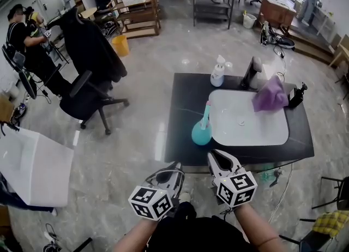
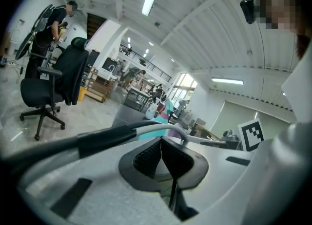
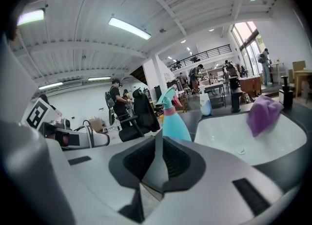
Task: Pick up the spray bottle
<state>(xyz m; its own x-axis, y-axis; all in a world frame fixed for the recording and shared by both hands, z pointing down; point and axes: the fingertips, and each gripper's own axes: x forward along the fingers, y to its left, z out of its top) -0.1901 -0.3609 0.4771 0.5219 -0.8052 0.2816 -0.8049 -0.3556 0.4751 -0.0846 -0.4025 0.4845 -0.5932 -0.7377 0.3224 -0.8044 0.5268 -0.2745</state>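
Just past the right gripper (image 1: 214, 156) and left gripper (image 1: 178, 165) (both closed) stands the spray bottle (image 1: 202, 131).

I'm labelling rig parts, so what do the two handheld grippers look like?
The left gripper and right gripper have pale grey shells with black ribbed pads. Each carries a white cube printed with black square markers. A black-and-white cable loops over the left gripper. The forearms are unsleeved.

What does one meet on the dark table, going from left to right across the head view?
In order: teal plastic spray bottle → white plastic spray bottle → tall black object → crumpled purple cloth → small black bottle.
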